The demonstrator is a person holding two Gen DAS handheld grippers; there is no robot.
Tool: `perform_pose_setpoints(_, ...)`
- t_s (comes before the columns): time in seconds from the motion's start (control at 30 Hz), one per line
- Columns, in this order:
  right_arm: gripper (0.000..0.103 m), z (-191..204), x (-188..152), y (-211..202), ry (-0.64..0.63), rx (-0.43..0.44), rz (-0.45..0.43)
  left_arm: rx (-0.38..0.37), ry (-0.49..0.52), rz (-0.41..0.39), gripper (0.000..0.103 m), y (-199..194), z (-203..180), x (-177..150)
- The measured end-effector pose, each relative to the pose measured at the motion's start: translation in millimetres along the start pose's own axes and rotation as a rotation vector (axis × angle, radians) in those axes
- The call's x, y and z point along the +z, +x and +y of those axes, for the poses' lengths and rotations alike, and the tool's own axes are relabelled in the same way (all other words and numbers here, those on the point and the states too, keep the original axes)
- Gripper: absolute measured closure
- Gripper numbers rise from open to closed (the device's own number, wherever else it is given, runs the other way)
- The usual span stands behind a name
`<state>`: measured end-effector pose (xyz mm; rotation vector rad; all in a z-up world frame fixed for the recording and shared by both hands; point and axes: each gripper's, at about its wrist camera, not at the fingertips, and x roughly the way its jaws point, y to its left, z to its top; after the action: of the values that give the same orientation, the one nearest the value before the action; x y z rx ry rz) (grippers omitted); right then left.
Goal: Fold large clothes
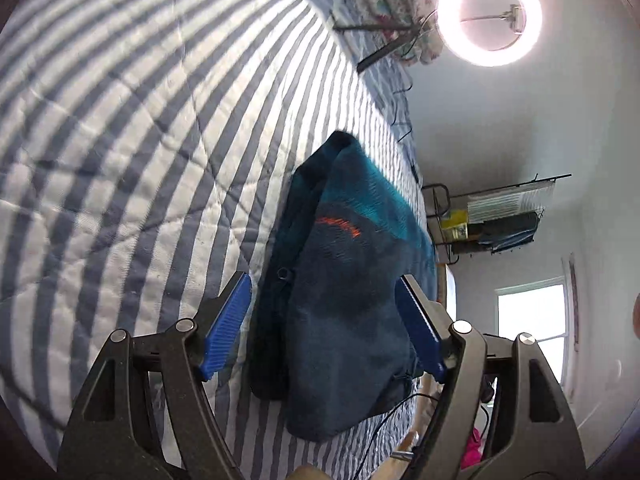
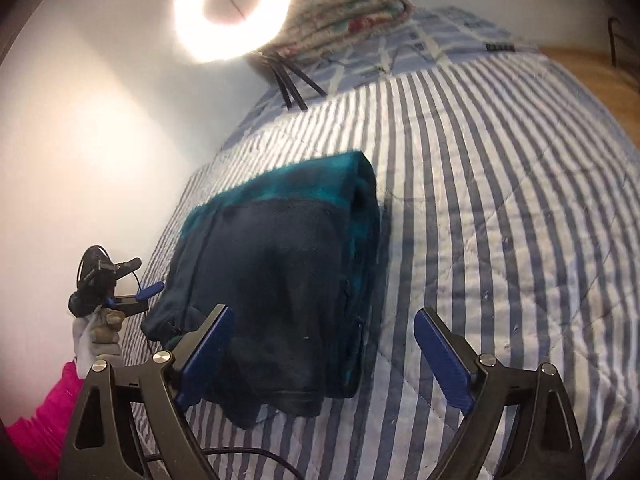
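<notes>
My left tool [image 1: 324, 320] stands wide open, gripping nothing, and my right tool [image 2: 324, 354] is spread wide and empty too. The folded dark blue and teal garment [image 2: 280, 276] lies on the striped quilt [image 2: 500, 240] of the bed, just ahead of both tools.

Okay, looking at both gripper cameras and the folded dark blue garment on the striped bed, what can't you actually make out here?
- Folded garment: its type; layers hide its shape, both views.
- Orange mark on it: blurred, unreadable, left wrist view.
- Wall rack contents: too small, left wrist view.
- Floral bundle: blurred beside the ring light glare, right wrist view.
</notes>
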<state>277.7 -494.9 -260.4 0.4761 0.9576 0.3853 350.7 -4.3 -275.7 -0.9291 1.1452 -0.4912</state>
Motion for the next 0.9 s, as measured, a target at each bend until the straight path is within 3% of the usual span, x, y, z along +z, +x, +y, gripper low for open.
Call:
perform_pose_setpoints(0.13,0.010,-19,1,19,0.073,0.055,0.027,-0.033,0.005,0.039,0.027,20,4,0)
perform_pose_setpoints(0.37,0.010,-26,-2,54,0.077,0.123,0.095,-0.061,0.037,0.087,0.027,49,1,5)
perform_pose_setpoints(0.6,0.008,-31,3,72,0.117,0.241,0.082,-0.024,0.103,0.116,0.032,73,-12,11)
perform_pose_setpoints(0.73,0.018,-26,10,85,0.135,0.308,0.094,0.001,0.131,0.122,0.035,87,-25,10)
perform_pose_setpoints(0.8,0.018,-15,12,95,0.118,0.299,0.106,0.021,0.147,0.126,0.037,93,-31,9)
perform_pose_setpoints(0.9,0.026,-3,13,100,0.096,0.273,0.119,0.069,0.160,0.126,0.049,97,-37,8)
